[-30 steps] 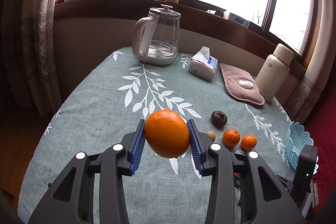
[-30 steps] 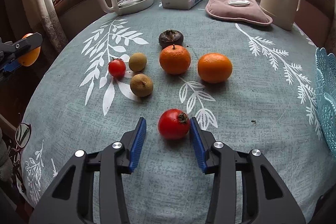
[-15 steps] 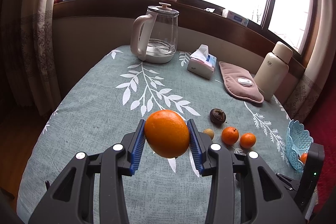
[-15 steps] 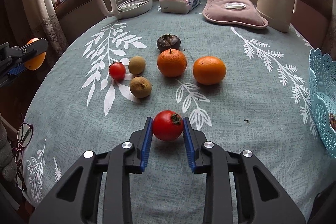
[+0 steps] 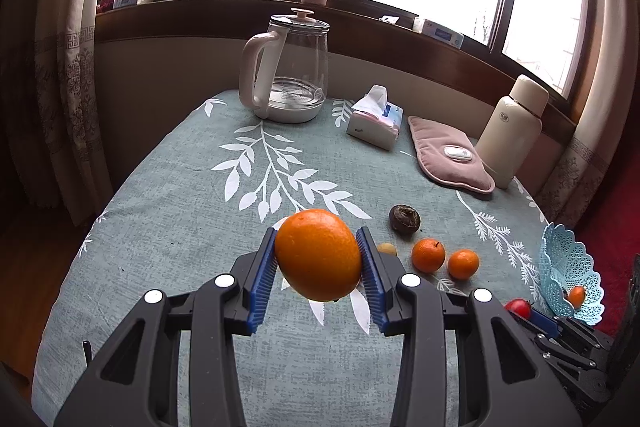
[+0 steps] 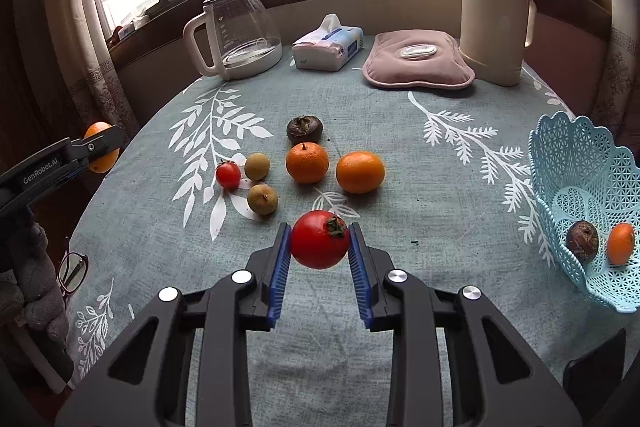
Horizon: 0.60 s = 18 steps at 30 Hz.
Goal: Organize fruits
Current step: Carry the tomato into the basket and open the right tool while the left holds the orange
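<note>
Worktop: basket holding two fruits; six lying loose; left gripper clasping orange, right gripper clasping persimmon.

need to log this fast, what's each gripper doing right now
left gripper: shut on the large orange, held above the table.
right gripper: shut on the red tomato.

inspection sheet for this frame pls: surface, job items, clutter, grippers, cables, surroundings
Surface: round table under grey-green leaf-print cloth.
Job's things: pale blue lattice plastic basket holds one dark fruit and one orange fruit; two tangerines, a dark round fruit, two small brown fruits and a small tomato lie on the cloth.
Clutter: glass kettle, tissue pack, pink heat pad, cream thermos flask.
Grippers: left gripper jaws shut on large orange; right gripper jaws shut on red persimmon-like fruit.
Cables: nothing seen.
Surroundings: windows, curtains, wooden sill.
</note>
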Tool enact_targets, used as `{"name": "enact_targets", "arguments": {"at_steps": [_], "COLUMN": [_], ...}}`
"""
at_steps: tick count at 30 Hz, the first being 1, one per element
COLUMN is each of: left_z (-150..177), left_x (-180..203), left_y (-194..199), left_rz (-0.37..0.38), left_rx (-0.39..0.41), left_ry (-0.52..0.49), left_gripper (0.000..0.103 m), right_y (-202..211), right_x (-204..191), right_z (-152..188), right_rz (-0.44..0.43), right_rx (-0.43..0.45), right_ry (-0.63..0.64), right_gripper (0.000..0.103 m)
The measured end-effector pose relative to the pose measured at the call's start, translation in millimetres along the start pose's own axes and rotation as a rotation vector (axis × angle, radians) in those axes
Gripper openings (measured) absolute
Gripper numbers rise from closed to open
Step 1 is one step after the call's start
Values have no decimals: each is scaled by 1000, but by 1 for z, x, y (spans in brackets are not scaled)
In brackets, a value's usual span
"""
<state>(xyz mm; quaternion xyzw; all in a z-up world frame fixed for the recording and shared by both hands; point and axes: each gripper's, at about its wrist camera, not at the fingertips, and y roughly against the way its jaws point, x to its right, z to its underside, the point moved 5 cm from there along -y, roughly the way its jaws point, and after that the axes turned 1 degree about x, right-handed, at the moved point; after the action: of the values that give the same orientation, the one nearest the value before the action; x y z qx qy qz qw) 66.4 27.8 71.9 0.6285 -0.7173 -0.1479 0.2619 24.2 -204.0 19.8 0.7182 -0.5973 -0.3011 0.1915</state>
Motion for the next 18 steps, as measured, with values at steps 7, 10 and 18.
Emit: {"name": "enact_targets", "arguments": {"at_steps": [7, 10, 18], "left_z": [5, 8, 15], "left_x": [10, 14, 24], "left_y": [0, 0, -4], "left_rz": [5, 7, 3], "left_rx": [-7, -11, -24], "left_ry": [-24, -34, -68], "left_gripper": [40, 40, 40], "right_y": [30, 38, 58], "right_x": [39, 56, 97], "right_z": [-1, -1, -2], "right_rz": [43, 63, 115], "right_rx": [53, 71, 109], "right_ry": [-66, -99, -174], "right_gripper": [30, 30, 30]}}
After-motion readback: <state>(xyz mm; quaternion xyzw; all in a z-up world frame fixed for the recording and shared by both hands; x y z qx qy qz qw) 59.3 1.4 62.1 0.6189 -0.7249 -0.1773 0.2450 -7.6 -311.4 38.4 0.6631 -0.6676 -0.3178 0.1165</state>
